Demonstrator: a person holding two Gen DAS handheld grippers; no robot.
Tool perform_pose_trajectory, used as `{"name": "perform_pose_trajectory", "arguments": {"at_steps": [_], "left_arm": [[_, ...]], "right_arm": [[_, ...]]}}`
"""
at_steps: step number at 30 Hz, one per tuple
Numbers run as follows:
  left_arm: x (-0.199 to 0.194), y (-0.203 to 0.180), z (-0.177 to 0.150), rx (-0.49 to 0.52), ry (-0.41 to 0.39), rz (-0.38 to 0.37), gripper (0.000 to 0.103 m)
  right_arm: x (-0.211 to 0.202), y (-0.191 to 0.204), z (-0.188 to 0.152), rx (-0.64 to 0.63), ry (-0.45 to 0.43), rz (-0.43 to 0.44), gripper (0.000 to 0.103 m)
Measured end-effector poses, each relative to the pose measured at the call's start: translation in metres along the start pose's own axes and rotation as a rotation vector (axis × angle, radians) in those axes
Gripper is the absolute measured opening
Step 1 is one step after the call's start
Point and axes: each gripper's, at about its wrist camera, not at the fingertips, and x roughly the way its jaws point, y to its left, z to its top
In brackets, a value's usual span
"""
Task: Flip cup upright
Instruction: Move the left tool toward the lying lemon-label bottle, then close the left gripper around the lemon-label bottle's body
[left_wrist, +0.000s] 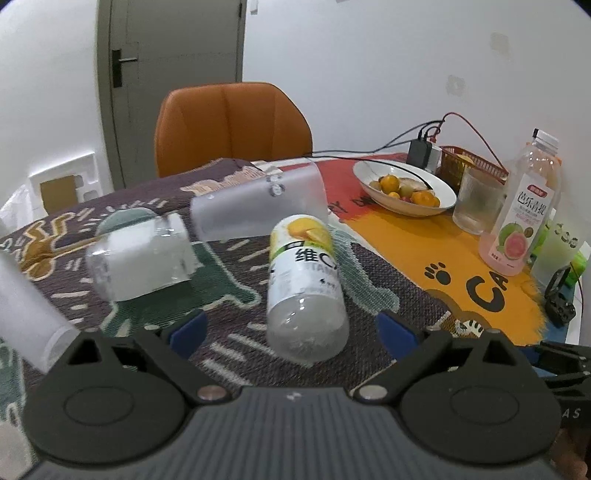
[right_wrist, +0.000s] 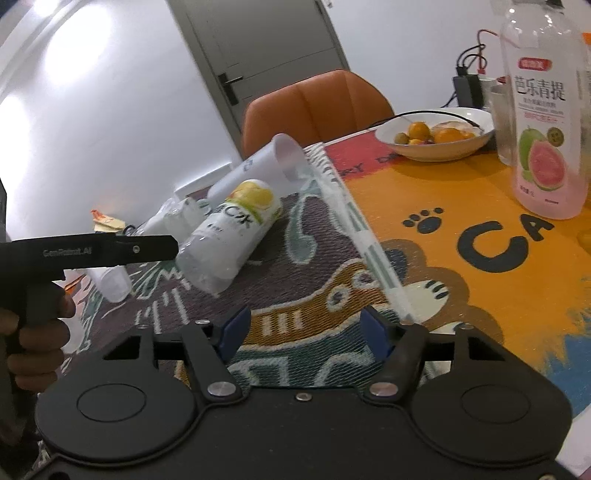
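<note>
Seen from the left gripper (left_wrist: 291, 326), whose blue-tipped fingers stand spread wide with nothing between them, a frosted tube (left_wrist: 26, 310) lies at the far left edge, partly cut off. Ahead and to the left of the fingers a clear jar with a white label (left_wrist: 142, 254) lies on its side on the patterned tablecloth (left_wrist: 229, 295). Straight ahead, just beyond the gap between the fingertips, a bottle with a yellow fruit label (left_wrist: 304, 280) lies on its side, base toward the camera. Behind it, touching its far end, the frosted cup (left_wrist: 258, 206) lies tipped over, its wide mouth toward the right. Farther right sit a white bowl of fruit (left_wrist: 404, 186), a ribbed glass (left_wrist: 478, 201), a tall guava drink bottle (left_wrist: 524, 206) standing upright, and a pale green cup (left_wrist: 554, 254) beside it. An orange chair (left_wrist: 232, 125) stands behind the table. In the right wrist view, the left tool shows at the far left edge, held by a hand (right_wrist: 37, 332). The right gripper (right_wrist: 303, 336) hangs released over the tablecloth, fingers apart and gripping nothing. The fallen cup (right_wrist: 266, 162) lies well ahead and to the left of its fingers, open mouth tilted upward to the right, with the yellow-labelled bottle resting against it.
</note>
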Motion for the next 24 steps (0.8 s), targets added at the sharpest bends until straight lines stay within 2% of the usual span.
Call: {"name": "perform_pose_trajectory", "arguments": {"at_steps": [3,5,7,11,14,18,24], "left_arm": [[0.014,-0.003,0.004,0.004,0.018,-0.005,0.096],[0.021,-0.004,0.006,0.000,0.027,-0.012,0.096],[0.029,-0.005,0.007,-0.002,0.036,-0.015,0.095],[0.044,-0.007,0.009,-0.007,0.060,-0.023,0.091],[0.053,-0.007,0.009,-0.020,0.079,-0.030,0.083],[0.062,-0.007,0.007,-0.029,0.112,-0.037,0.062],[0.050,-0.008,0.004,-0.004,0.088,-0.036,0.061]], "right_arm": [[0.000,-0.005,0.002,0.002,-0.014,-0.014,0.068],[0.002,-0.007,0.003,-0.002,-0.017,-0.019,0.073],[0.004,-0.007,0.004,-0.006,-0.020,-0.025,0.085],[0.007,-0.008,0.005,-0.010,-0.020,-0.037,0.093],[0.006,-0.011,0.005,0.000,-0.029,-0.057,0.103],[0.008,-0.014,0.005,0.019,-0.025,-0.065,0.103],[0.010,-0.012,0.004,0.030,-0.020,-0.057,0.103]]}}
